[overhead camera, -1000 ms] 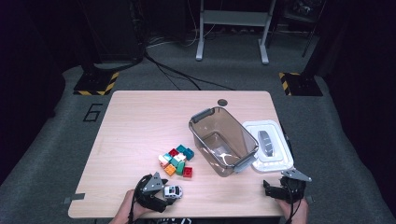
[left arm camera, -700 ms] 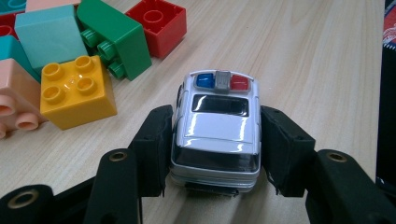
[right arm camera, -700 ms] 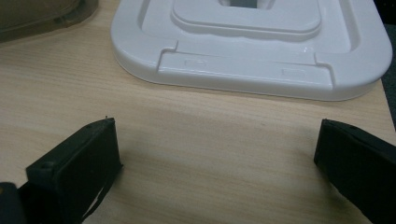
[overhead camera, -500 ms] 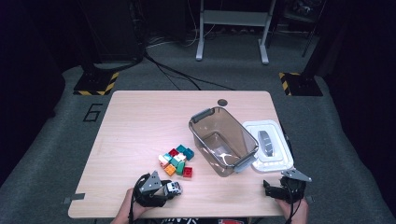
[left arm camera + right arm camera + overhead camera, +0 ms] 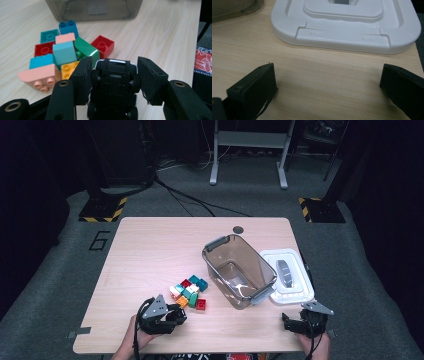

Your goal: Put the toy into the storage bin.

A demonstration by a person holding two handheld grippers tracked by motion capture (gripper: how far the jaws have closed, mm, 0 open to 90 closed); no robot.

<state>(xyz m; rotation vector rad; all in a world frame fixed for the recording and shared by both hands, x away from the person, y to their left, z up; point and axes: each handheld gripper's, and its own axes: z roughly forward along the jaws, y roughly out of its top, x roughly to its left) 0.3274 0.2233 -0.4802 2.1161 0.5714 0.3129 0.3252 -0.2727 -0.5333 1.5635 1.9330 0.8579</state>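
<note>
At the bottom middle of my left gripper view, a small black toy car (image 5: pixel 113 85) sits belly-up between my jaws, its chassis and wheels facing the camera; in the high view it hangs in my left gripper (image 5: pixel 172 316) at the lower left of the table (image 5: pixel 150 250), just below the block pile. My jaws have just been closing and now pinch the car across its flanks, the pads pressing on the wheels on both sides. I judge it light, hard plastic, stiff enough to take a firm squeeze, but the wheels may roll under the pads and let it swivel, so the solid body sides between the axles look like the safer hold. Just above it in my left gripper view lies the cluster of bricks: a green block (image 5: pixel 86 50), a red block (image 5: pixel 102 45), an orange block (image 5: pixel 68 70) and a pink block (image 5: pixel 41 77) nearest, teal and blue ones beyond. The smoky clear bin (image 5: pixel 239 270) stands to the right of the pile, open, with its white lid (image 5: pixel 292 287) flat beside it. At the lower right, my right gripper (image 5: pixel 300 324) rests with jaws spread wide and nothing between them, the lid just ahead
</note>
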